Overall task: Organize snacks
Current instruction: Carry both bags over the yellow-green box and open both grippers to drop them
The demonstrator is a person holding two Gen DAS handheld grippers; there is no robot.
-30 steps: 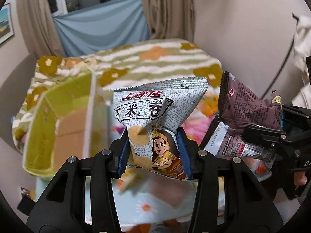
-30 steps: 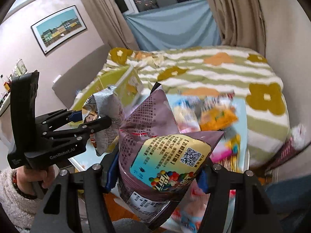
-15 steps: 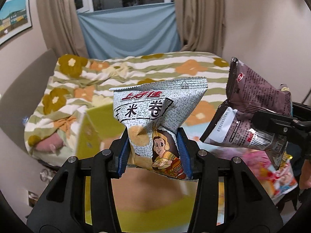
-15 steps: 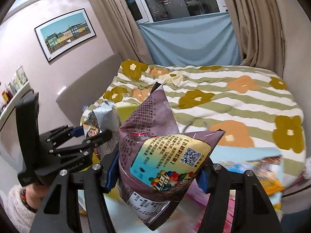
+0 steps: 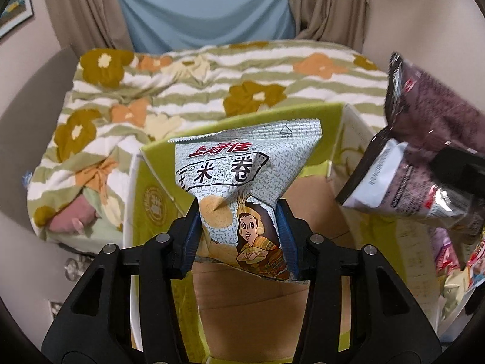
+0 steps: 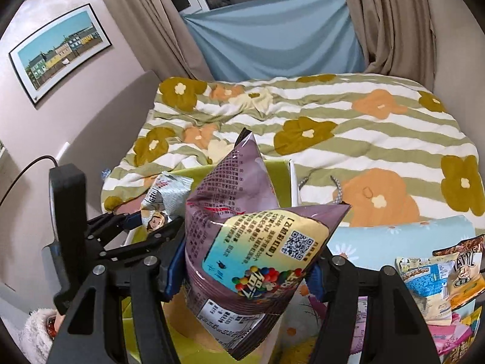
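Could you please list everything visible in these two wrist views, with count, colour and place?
Corn roll bag: one, silver-grey, between the left claw's pads, above the box.
Candy bag: one, purple, clamped in the right claw.
Box: one, lime green with a brown cardboard floor, open, below both bags.
Snack pile: several packets, mixed colours, lower right in the right wrist view.
Bedspread: one, green-and-white stripes with flowers, behind.
Framed picture: one, on the left wall.
Curtains: beige, around a blue cloth.
Left claw: black, jaws opening.
Right claw: black.
Sleeve: white, fluffy.
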